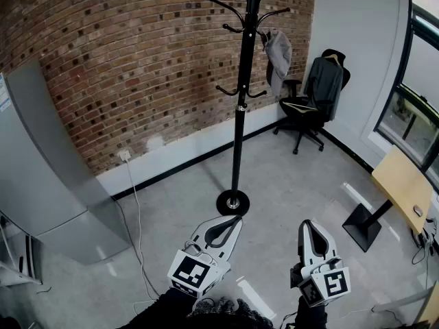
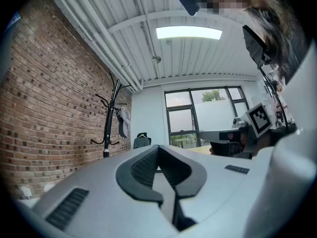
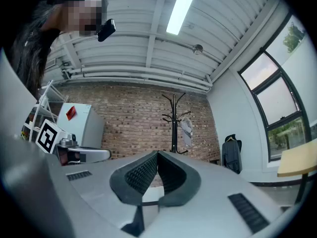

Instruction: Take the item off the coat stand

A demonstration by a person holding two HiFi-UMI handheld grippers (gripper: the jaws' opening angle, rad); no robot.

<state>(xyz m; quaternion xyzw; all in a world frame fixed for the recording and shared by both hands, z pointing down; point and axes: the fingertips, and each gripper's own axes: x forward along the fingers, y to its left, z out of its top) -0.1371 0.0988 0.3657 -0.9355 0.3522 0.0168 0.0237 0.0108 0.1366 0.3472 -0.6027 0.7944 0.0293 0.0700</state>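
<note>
A black coat stand (image 1: 239,115) rises from a round base on the grey floor in front of the brick wall. A grey garment (image 1: 278,55) hangs from an upper hook on its right side. The left gripper (image 1: 233,220) is low, just short of the base, shut with nothing in it. To its right the right gripper (image 1: 306,225) is also shut and holds nothing. In the left gripper view the coat stand (image 2: 110,120) and the garment (image 2: 123,121) are far off, beyond the gripper (image 2: 158,148). The right gripper view has the stand (image 3: 174,124) and the garment (image 3: 186,131) above the gripper (image 3: 158,153).
An office chair (image 1: 312,98) with a dark jacket over its back stands at the back right corner. A wooden table (image 1: 403,181) on a black foot is at the right by the window. A tall grey cabinet (image 1: 48,163) stands left, with a white cable (image 1: 137,214) trailing across the floor.
</note>
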